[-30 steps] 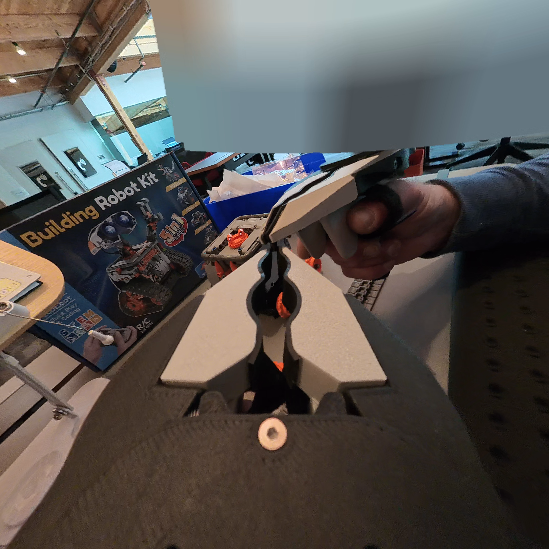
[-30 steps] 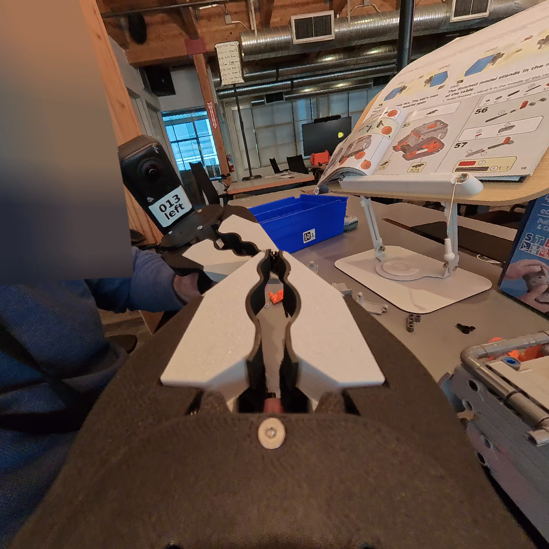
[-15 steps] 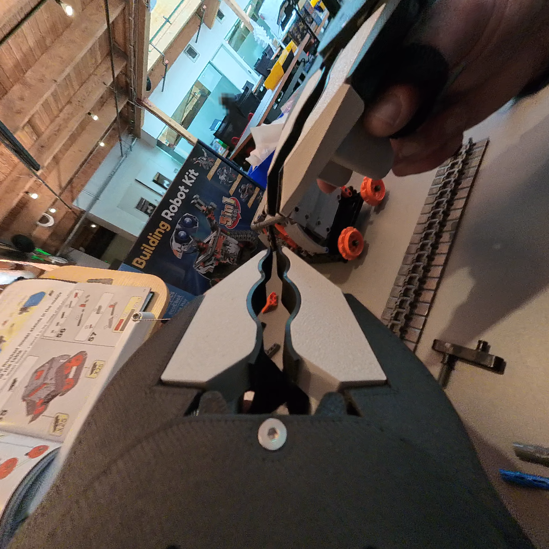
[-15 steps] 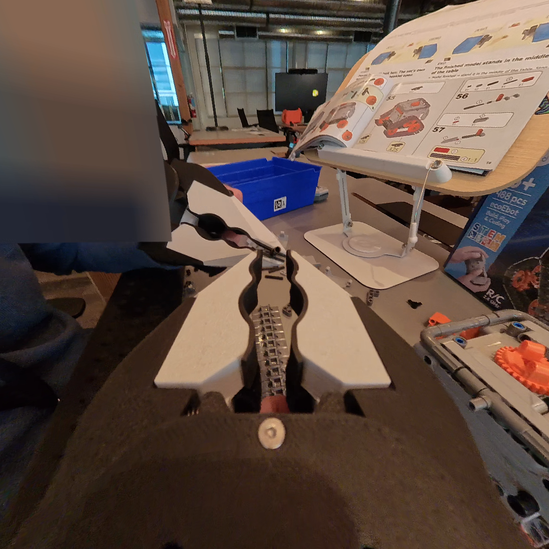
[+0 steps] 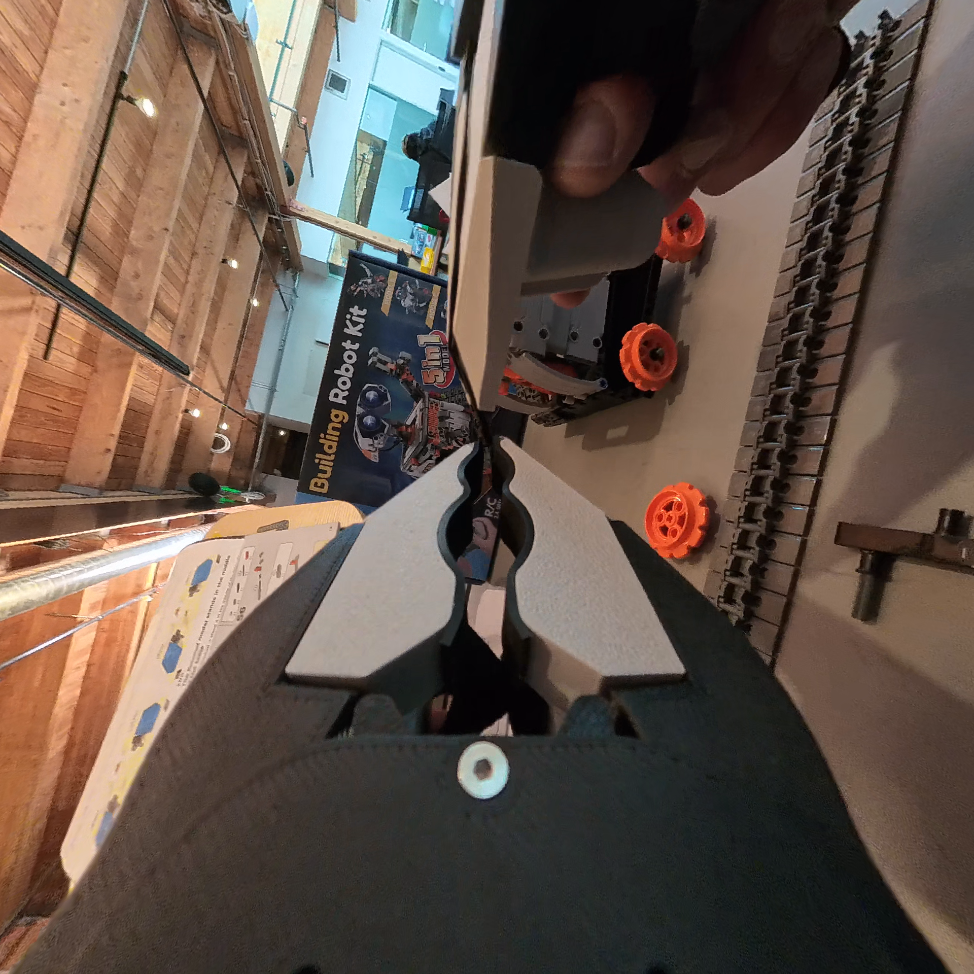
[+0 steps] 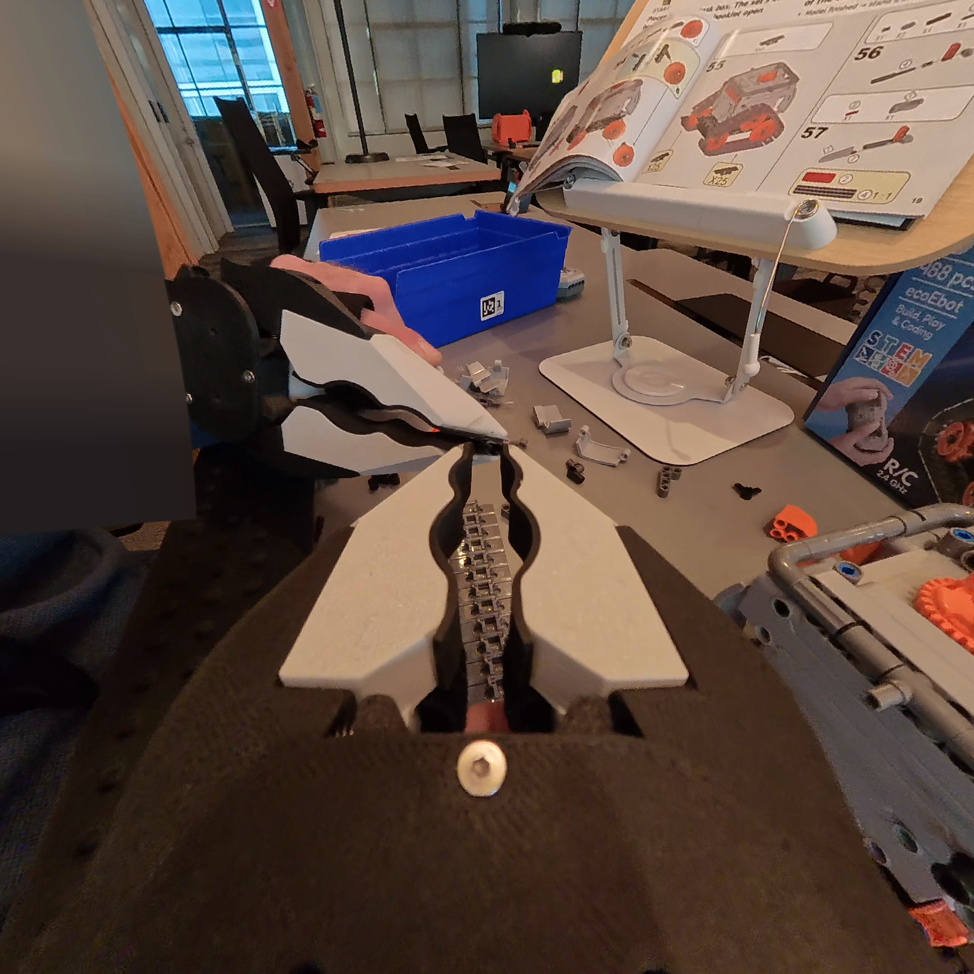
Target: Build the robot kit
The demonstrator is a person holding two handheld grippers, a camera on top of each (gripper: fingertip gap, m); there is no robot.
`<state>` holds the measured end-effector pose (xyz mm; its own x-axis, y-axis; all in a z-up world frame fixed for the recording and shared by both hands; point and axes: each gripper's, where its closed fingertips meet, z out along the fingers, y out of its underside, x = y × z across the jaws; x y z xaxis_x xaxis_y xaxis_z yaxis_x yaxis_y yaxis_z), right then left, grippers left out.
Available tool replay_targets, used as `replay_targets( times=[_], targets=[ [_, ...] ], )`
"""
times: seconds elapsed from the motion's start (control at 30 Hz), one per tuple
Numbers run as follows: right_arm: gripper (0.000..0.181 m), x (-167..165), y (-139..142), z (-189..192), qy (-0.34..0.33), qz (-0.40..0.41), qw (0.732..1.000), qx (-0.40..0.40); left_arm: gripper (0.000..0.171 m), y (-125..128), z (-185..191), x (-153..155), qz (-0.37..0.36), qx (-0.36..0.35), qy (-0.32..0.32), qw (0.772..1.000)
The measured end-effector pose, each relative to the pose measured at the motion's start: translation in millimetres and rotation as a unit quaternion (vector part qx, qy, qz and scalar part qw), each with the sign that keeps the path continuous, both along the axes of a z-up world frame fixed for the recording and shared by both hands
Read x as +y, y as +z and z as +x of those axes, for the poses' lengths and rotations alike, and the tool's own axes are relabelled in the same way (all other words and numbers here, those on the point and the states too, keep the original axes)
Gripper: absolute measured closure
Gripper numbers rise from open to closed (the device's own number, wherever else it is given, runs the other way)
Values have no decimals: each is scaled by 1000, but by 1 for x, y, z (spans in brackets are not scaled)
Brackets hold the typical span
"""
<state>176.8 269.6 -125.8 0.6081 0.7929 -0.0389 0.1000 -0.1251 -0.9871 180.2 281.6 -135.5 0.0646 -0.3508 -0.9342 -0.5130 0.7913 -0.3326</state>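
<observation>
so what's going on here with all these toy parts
A person holds a hand-held gripper in each hand, tips meeting over a grey table strewn with building-kit parts. The left hand-held gripper and the right hand-held gripper both look shut, tip to tip; what they pinch is too small to tell. A grey track strip lies below the right one, beside a half-built vehicle and a loose orange wheel.

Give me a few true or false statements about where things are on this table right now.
The left gripper and right gripper meet tip to tip. True.
The blue bin sits on the book stand. False: it stands on the table, left of the stand.
The booklet lies open on the stand. True.
The track strip is wrapped round the orange wheels. False: it lies flat beside them.
</observation>
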Motion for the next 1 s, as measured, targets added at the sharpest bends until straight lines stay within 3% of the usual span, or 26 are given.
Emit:
replay_targets(
  times=[0.8,1.0],
  targets=[
    [180,-7,-7,-7,29,-12,999,-11,169,-1,0,-10,11,1,-24,1000],
    [180,-5,-7,-7,27,-13,1000,-8,168,-2,1,-8,-16,-8,-24,1000]
  ],
)
